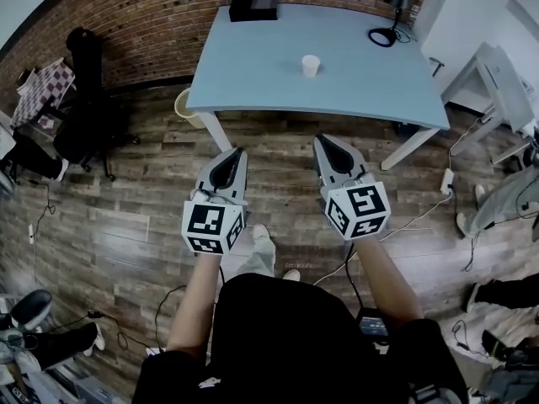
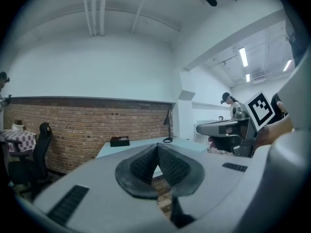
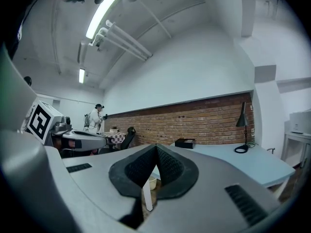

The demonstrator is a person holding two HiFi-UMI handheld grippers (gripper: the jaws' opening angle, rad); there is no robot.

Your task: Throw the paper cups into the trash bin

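At far left, a dark office chair against the brick wall. On the floor just beside the near left corner of the worktop: the trash bin, round, pale, open-topped. Nearer, held about level over the wood floor, the left tool, shut tight with nothing between the pads, short of the worktop edge. At the far edge, a black box. Right of centre on the pale blue top, upright and alone: one paper cup, white, well apart from the box. Alongside, the right tool, likewise closed and empty. At the far right corner, a desk lamp. Cup probably very light and thin-walled, easily crushed or tipped, a little slick. Best taken across the mid-wall with a gentle squeeze, or pinched at the stiffer rolled rim. Needs either tool opened first.
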